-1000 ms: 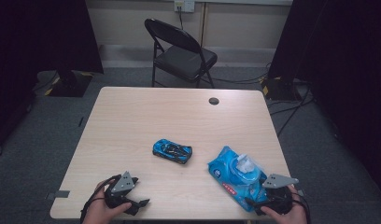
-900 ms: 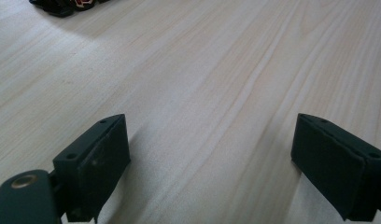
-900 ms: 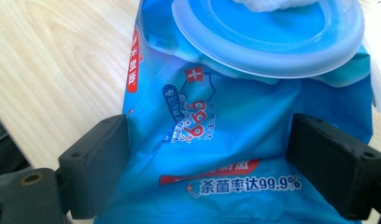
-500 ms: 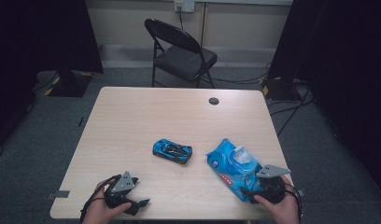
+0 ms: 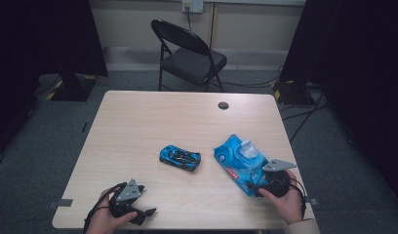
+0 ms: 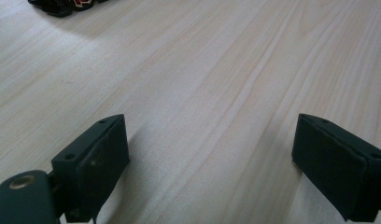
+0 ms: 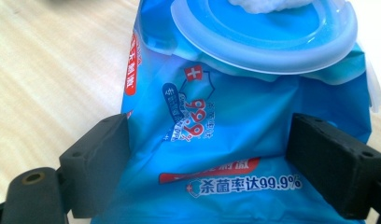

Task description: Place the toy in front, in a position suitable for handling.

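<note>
A blue pack of wet wipes (image 5: 236,158) lies at the right of the table, its round lid open and a white wipe sticking up. My right gripper (image 5: 253,184) is shut on the pack's near end; in the right gripper view the two jaws squeeze the pack (image 7: 226,140) between them, right gripper (image 7: 209,154). A small blue toy car (image 5: 180,158) stands mid-table, apart from both grippers. My left gripper (image 5: 146,200) rests open at the near left edge, and its jaws (image 6: 209,154) hold nothing over bare wood. The car's dark edge (image 6: 62,5) shows far off.
The light wood table (image 5: 138,126) has a round black cable hole (image 5: 223,105) near its far edge. Behind the table stands a black folding chair (image 5: 189,53). Cables lie on the floor at the right.
My right gripper has moved forward and a little left with the wipes pack, which has slid farther onto the table. The left gripper and the toy car have stayed put.
</note>
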Demonstrator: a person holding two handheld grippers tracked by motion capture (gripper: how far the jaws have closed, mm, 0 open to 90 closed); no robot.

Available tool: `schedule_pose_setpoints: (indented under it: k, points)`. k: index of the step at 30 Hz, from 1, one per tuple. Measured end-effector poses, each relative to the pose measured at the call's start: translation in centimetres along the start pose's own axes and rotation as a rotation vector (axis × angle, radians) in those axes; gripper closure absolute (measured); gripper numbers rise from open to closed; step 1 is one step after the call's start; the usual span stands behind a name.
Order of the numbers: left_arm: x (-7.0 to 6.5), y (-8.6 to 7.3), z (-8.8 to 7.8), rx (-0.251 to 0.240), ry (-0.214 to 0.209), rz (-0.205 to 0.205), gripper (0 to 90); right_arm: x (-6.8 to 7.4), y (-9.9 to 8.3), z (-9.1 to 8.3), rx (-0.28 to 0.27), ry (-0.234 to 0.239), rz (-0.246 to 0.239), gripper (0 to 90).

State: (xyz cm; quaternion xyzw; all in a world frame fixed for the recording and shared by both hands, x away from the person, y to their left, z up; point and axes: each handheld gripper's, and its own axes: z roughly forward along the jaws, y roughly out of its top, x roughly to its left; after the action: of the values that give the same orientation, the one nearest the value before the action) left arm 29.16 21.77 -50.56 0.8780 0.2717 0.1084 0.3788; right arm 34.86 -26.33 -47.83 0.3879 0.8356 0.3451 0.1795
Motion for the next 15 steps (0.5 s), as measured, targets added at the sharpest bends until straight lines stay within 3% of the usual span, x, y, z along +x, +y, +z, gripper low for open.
schedule_pose_setpoints:
  k: [8, 15]
  points:
    - [0.0, 0.0, 0.0, 0.0, 0.0, 0.0, 10.3, -0.9, 0.9, 1.4, -0.021, -0.006, 0.014, 12.8]
    - [0.0, 0.0, 0.0, 0.0, -0.001, 0.0, 10.3, -1.8, 2.2, 2.6, -0.003, -0.011, 0.017, 12.9]
